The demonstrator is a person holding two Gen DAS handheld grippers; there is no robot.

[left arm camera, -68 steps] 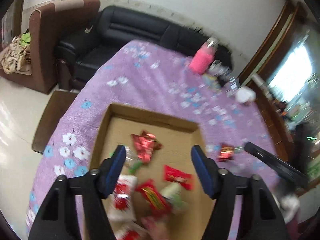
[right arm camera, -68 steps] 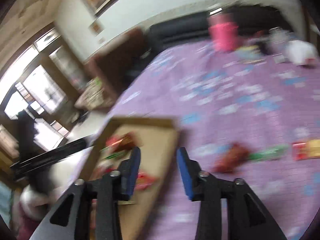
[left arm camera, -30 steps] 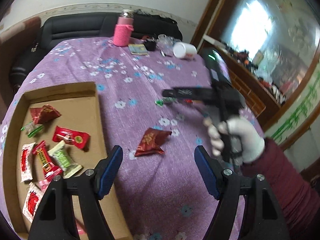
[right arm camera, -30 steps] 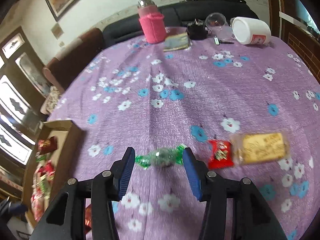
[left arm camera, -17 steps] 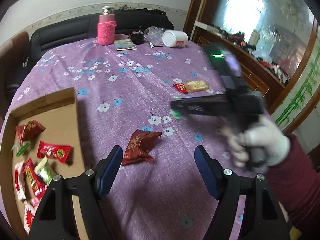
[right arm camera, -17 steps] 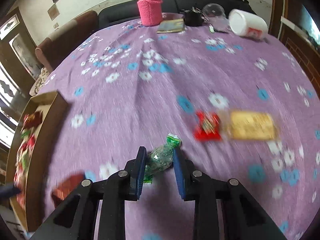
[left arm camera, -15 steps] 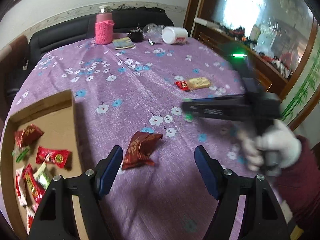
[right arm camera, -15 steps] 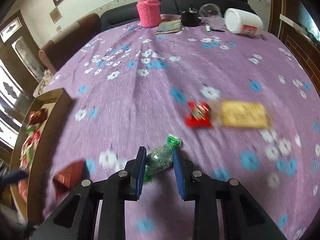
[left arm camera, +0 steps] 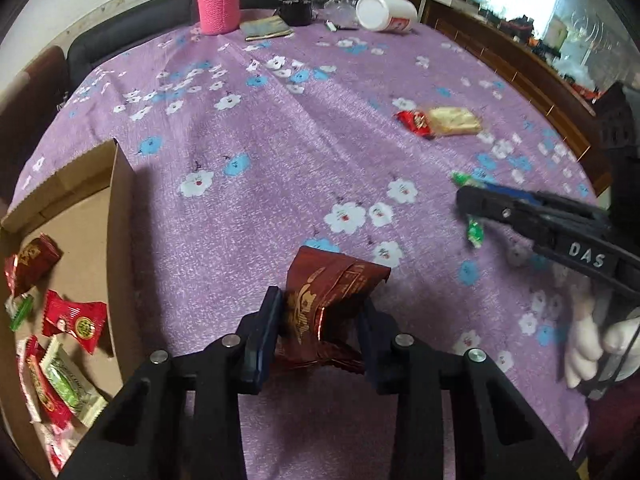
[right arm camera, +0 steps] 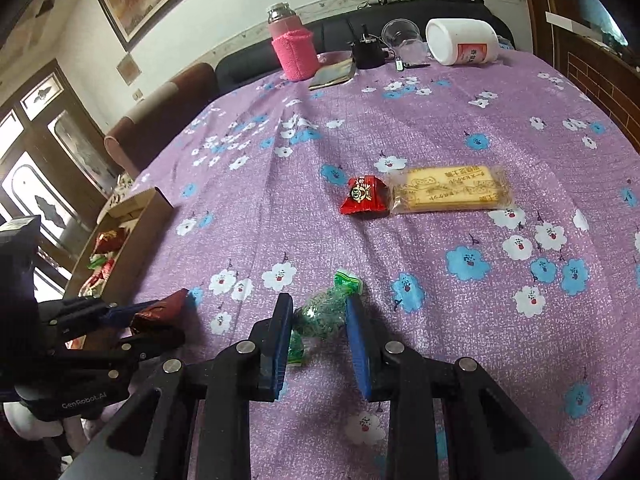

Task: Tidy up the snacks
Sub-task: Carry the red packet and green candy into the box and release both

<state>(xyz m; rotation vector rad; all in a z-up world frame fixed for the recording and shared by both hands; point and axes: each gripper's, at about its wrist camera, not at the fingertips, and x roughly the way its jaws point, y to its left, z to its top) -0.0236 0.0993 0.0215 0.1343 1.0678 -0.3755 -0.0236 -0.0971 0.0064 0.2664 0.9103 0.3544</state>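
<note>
My left gripper (left arm camera: 320,300) is closing, and its blue pads press into a crumpled dark red snack packet (left arm camera: 332,280) on the purple flowered cloth. A cardboard box (left arm camera: 120,216) holding several wrapped snacks sits to its left. My right gripper (right arm camera: 320,312) is shut on a green wrapped candy (right arm camera: 326,308) just above the cloth. The left wrist view shows that candy (left arm camera: 475,232) hanging from the right gripper (left arm camera: 468,200) at the right. A red candy (right arm camera: 364,196) and a clear-wrapped biscuit pack (right arm camera: 450,188) lie side by side farther out on the cloth.
At the table's far edge stand a bottle in a pink knitted sleeve (right arm camera: 292,48), a white jar on its side (right arm camera: 462,42), a clear cup (right arm camera: 400,32) and a small booklet (right arm camera: 332,74). A dark sofa runs behind. A gloved hand (left arm camera: 592,344) holds the right gripper.
The left gripper came down over the dark red packet and closed on it. The right gripper shut on the green candy and carried it toward the box side.
</note>
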